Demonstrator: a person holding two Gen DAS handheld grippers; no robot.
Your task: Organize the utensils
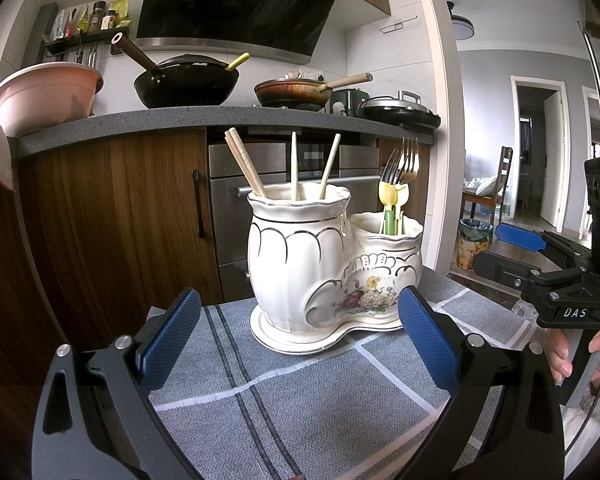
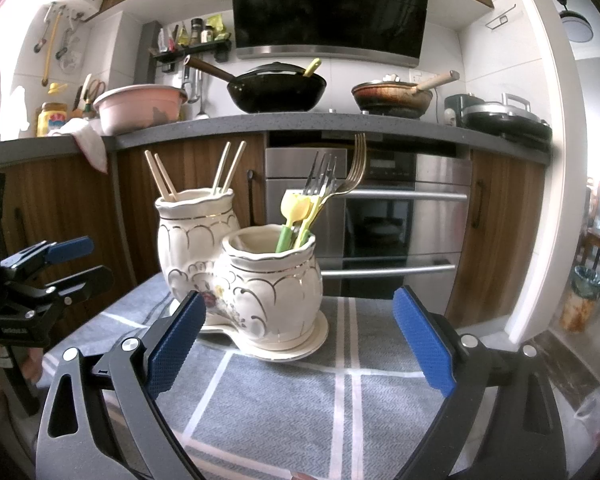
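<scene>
A white ceramic double utensil holder (image 1: 300, 260) (image 2: 260, 280) with gold trim and a flower print stands on a grey checked cloth (image 1: 292, 396) (image 2: 284, 400). Its taller pot holds several chopsticks (image 1: 246, 166) (image 2: 162, 178). Its lower pot holds forks (image 1: 404, 164) (image 2: 324, 178), some with yellow and green handles. My left gripper (image 1: 300, 332) is open just short of the holder, with nothing between its blue pads. My right gripper (image 2: 300, 336) is also open and empty, facing the lower pot. Each gripper shows at the edge of the other's view.
Behind the table runs a grey counter (image 1: 204, 118) with a pink basin (image 1: 46, 94), a black wok (image 1: 186, 84) and a brown pan (image 1: 296, 92). An oven (image 2: 384, 216) and wooden cabinets sit below it. A person's hand (image 1: 568, 354) grips the right tool's handle.
</scene>
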